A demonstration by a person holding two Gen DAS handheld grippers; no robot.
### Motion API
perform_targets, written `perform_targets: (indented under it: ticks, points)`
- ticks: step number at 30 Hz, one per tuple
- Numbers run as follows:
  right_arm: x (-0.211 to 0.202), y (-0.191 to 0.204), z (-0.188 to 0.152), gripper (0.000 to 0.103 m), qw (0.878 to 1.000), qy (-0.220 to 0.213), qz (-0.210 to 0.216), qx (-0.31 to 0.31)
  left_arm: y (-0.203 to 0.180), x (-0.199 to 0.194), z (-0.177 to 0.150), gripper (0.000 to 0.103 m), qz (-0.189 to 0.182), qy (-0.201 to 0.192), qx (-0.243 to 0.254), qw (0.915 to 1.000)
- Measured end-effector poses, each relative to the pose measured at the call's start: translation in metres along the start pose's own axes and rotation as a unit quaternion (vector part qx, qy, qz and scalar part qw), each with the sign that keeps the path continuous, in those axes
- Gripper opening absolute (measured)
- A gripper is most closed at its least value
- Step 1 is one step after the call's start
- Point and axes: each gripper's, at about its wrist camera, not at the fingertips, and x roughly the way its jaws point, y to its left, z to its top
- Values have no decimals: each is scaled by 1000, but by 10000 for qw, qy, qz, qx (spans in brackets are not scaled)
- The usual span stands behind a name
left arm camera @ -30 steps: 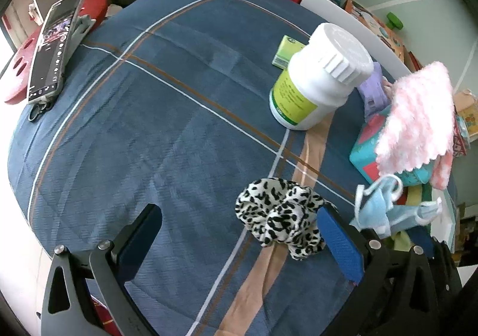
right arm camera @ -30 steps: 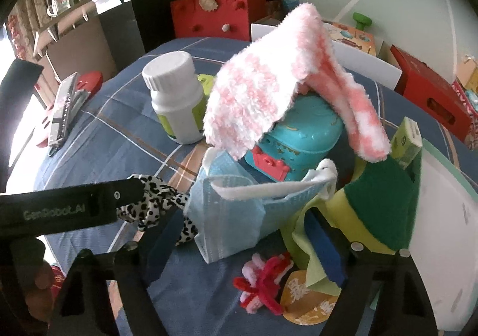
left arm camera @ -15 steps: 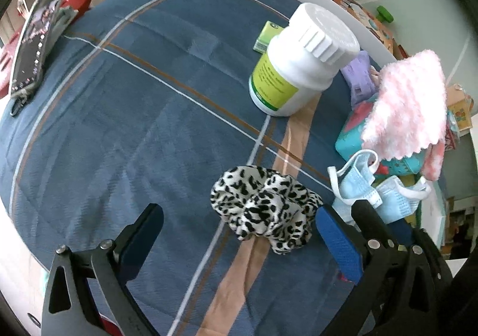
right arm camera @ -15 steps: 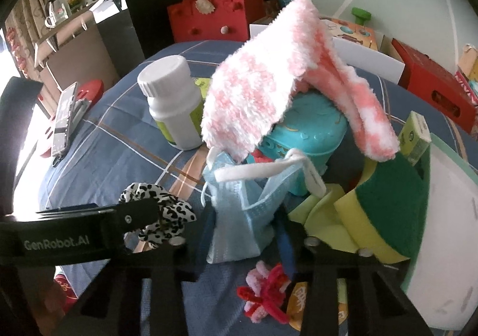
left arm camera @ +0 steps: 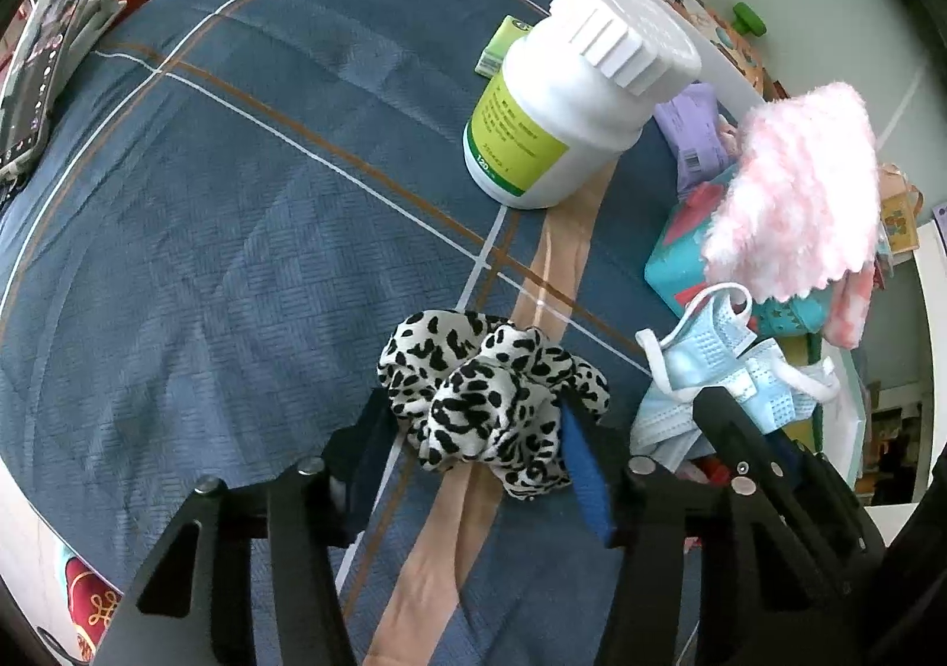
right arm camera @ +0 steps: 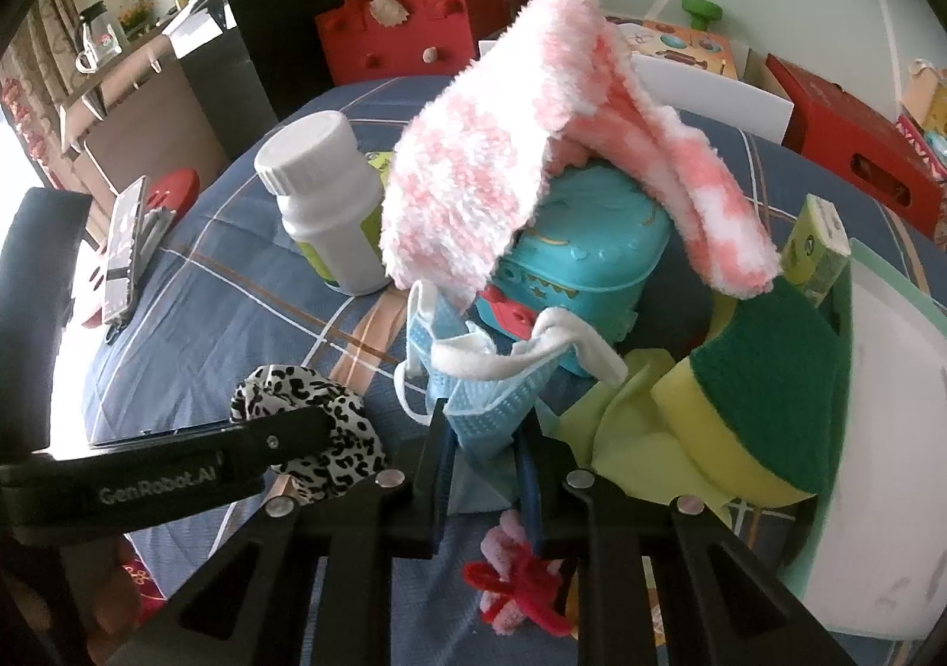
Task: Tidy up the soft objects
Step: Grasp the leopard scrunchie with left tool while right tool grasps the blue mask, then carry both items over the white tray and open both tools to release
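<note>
A leopard-print scrunchie [left arm camera: 491, 388] lies on the blue checked tablecloth [left arm camera: 237, 222]. My left gripper [left arm camera: 473, 429] is closing on it, and both pads touch its sides and bunch it. A light blue face mask [right arm camera: 485, 388] stands crumpled between the fingers of my right gripper [right arm camera: 485, 429], whose jaws are closing and pinch it. A pink-and-white fluffy cloth [right arm camera: 491, 163] drapes over a teal box [right arm camera: 592, 263] just behind the mask. The mask [left arm camera: 710, 370] also shows to the right of the scrunchie in the left wrist view.
A white pill bottle [left arm camera: 562, 115] stands behind the scrunchie. A green-and-yellow sponge [right arm camera: 769, 399] and a yellow-green cloth [right arm camera: 621, 429] lie right of the mask by a white tray [right arm camera: 888, 429]. A red-and-pink fuzzy toy [right arm camera: 521, 589] lies under my right gripper. A phone [left arm camera: 41, 74] rests far left.
My left gripper moved forward over the scrunchie and its jaws came in from wide apart onto it. The right jaws narrowed around the mask, which crumpled upright between them.
</note>
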Motion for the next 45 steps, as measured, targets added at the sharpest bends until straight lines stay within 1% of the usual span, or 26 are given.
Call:
perform_targets:
  ticks: [6,8,14,16,20,23,25,30,35,37,40,45]
  points:
    - [0,0,0,21,10000,11,3,9,0,3,3,38,6,-32,45,10000]
    - [0,0,0,21,10000,17,5,14,2,1,4,29,-81,-25,11,10000]
    - [-4,-2,-1,20,10000,-15,37,59,8,-7,5,24,-172,-83,-51,9998]
    - [-9,-4,-1,17,9999,-57,88,94,12,-18,5,24,-161,-239,-66,9996]
    - [-22,-3,1,17,9996,-246,136,80,18,-39,4,23,-74,-538,-75,9985]
    - [-30,-3,2,17,9991,-348,196,129,20,-46,3,23,-181,-589,-157,9980]
    - [-37,-2,3,17,9985,-446,259,166,22,-56,2,23,-140,-687,-147,9974]
    - [-69,3,5,16,9946,-950,397,131,23,-72,-3,23,-64,-1007,-139,9948]
    - [-88,3,7,16,9914,-1223,449,153,25,-89,-8,23,54,-1302,-150,9914]
    - [-97,-1,8,16,9902,-1319,416,181,21,-95,-9,23,87,-1408,-90,9900]
    - [-112,-17,9,16,9877,-1503,265,340,11,-103,-8,23,112,-1543,14,9880]
    - [-136,-50,9,16,9826,-1721,-197,670,-11,-112,-9,24,101,-1628,250,9863]
